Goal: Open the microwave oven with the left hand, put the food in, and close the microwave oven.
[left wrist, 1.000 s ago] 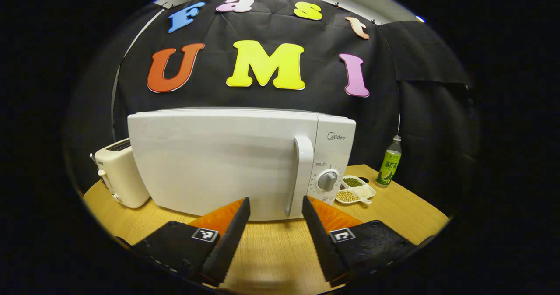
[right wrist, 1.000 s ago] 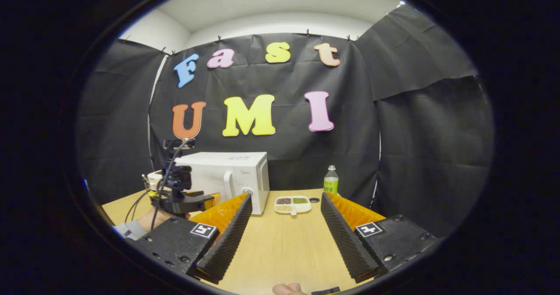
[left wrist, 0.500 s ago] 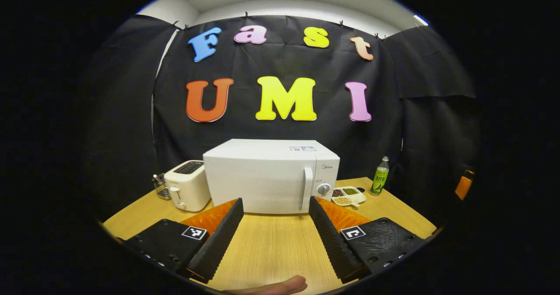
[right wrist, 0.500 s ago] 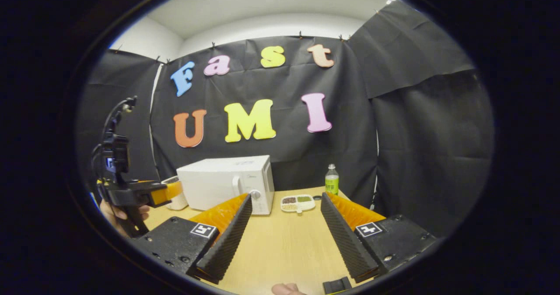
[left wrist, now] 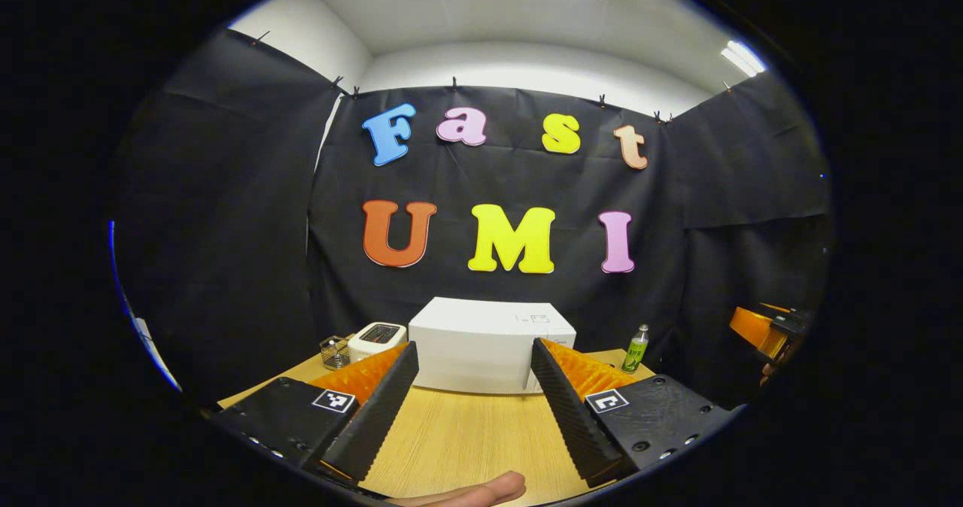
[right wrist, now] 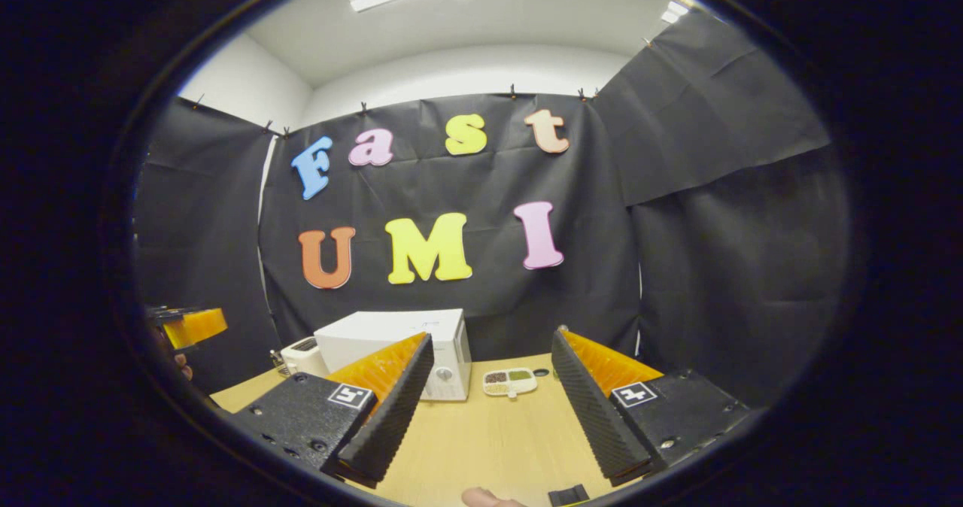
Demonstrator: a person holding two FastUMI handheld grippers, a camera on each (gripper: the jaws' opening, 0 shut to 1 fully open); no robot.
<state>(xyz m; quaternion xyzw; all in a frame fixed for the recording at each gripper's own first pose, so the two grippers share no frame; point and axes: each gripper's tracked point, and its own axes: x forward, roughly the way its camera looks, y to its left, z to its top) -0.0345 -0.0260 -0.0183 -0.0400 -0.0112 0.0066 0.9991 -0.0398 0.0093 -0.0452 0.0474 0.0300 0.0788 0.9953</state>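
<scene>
Microwave oven [left wrist: 490,345] stands at the far edge of the desk [left wrist: 459,435], door shut, and looks much smaller than a second ago, because the left claw [left wrist: 474,402] has drawn back from it and risen. This claw is wide open and holds nothing. The right claw [right wrist: 485,409] is also spread wide and empty. A divided food tray [right wrist: 509,381] with beans in its compartments lies just right of the oven. Between the claws and the oven the desk is bare wood.
</scene>
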